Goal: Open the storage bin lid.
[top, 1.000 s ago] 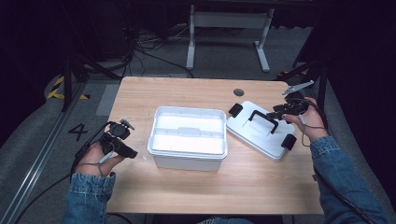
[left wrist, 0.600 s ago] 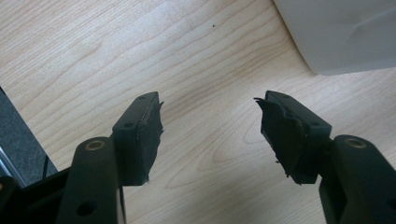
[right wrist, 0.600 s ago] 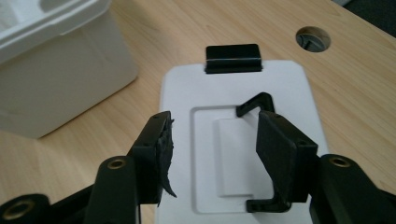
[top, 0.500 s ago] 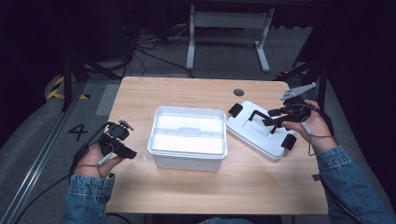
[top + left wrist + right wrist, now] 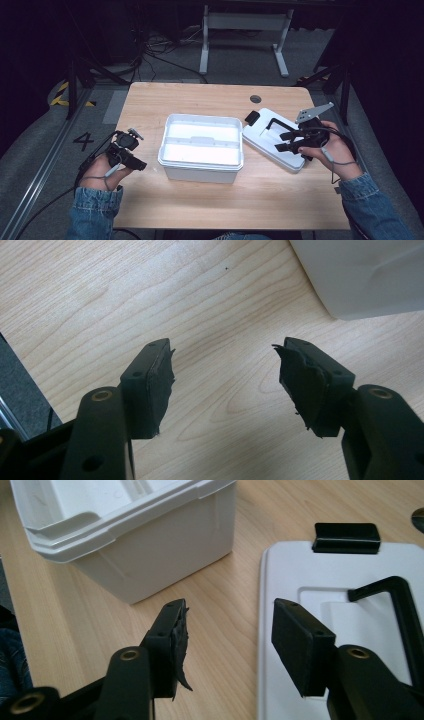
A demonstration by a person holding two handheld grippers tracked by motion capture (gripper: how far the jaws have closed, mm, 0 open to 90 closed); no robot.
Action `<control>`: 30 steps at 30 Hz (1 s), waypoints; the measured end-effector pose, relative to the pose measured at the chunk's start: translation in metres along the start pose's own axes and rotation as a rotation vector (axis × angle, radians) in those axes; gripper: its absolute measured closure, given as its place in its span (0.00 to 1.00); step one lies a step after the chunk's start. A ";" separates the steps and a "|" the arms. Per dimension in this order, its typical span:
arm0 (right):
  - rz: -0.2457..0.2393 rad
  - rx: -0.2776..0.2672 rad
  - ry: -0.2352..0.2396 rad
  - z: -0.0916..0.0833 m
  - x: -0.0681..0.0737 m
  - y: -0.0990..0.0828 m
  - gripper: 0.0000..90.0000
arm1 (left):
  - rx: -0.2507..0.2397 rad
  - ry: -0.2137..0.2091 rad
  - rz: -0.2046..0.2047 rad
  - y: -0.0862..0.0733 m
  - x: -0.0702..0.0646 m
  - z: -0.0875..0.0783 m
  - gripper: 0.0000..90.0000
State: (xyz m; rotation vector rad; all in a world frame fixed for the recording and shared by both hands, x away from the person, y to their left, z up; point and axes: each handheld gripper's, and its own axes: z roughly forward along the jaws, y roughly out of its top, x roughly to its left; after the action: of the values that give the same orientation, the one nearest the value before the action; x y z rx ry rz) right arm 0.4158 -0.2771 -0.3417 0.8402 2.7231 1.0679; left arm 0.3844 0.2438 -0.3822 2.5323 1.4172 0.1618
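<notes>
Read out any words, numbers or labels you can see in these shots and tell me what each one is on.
"4": a dark number on the grey floor, left of the table.
The box, the lid and both grippers show no readable text.

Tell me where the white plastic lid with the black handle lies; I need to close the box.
In the high view, the white plastic lid with the black handle lies flat on the wooden table, right of the open white plastic box.
</notes>
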 end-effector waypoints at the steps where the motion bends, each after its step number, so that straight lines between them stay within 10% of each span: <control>1: 0.003 0.002 0.005 0.001 0.002 -0.002 0.54 | 0.000 0.000 0.000 0.000 0.000 0.000 0.43; 13: 0.017 -0.039 0.038 0.021 0.024 -0.030 0.55 | 0.013 0.005 0.012 0.002 0.002 0.003 0.43; 30: 0.009 0.105 0.053 0.065 0.037 -0.054 0.52 | 0.021 -0.004 0.012 0.005 0.004 0.007 0.43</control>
State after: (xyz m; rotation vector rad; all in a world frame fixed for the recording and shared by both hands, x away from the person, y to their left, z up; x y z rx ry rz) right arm 0.3781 -0.2513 -0.4215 0.8517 2.8438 0.9696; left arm 0.3924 0.2437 -0.3876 2.5566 1.4103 0.1443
